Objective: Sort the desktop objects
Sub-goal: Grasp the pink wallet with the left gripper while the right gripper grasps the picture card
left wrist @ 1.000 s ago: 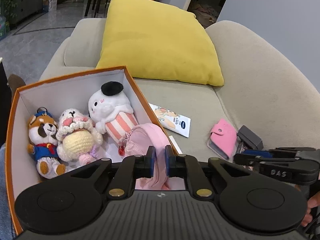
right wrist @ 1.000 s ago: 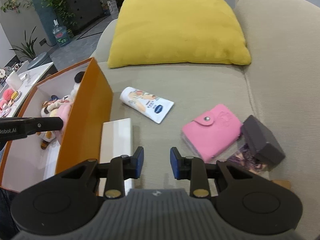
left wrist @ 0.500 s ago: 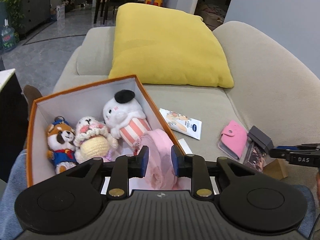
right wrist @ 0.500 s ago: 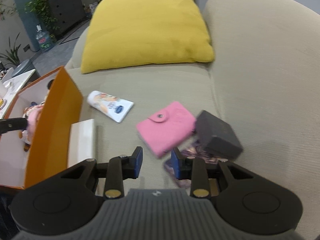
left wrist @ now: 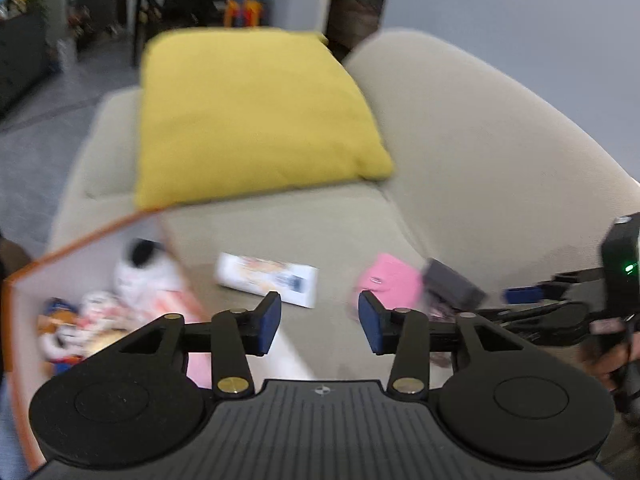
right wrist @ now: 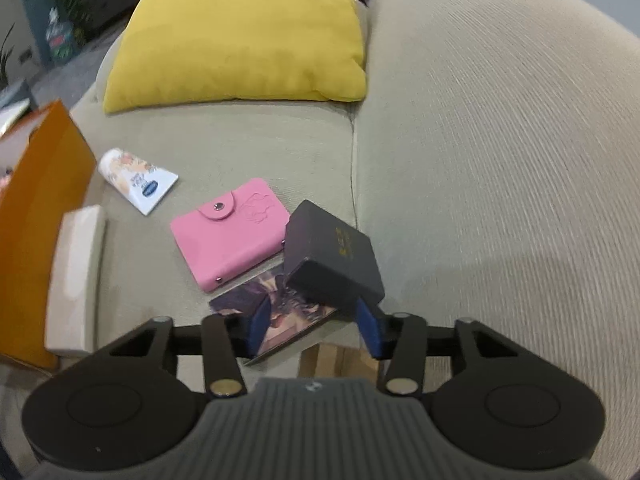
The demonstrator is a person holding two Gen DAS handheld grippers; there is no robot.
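An orange box [left wrist: 88,236] holds several plush toys [left wrist: 132,280] and a pink pouch [left wrist: 199,366]. On the beige sofa seat lie a white tube [right wrist: 136,178], a pink card wallet [right wrist: 228,232], a dark grey box [right wrist: 332,256] and a picture card [right wrist: 280,312] under it. My left gripper [left wrist: 319,322] is above the seat right of the orange box, its jaws opening with nothing between them. My right gripper [right wrist: 314,330] hovers over the picture card just before the dark box, jaws opening, pads touching neither.
A yellow cushion [right wrist: 244,36] leans at the sofa's far end and the curved backrest [right wrist: 500,160] rises on the right. A white box lid [right wrist: 76,272] lies beside the orange box wall [right wrist: 36,208]. A hand [left wrist: 612,356] holds the right gripper.
My left gripper let go of the pink pouch in the box, opened, rose and swung right over the seat. My right gripper moved right to the dark box and card and widened.
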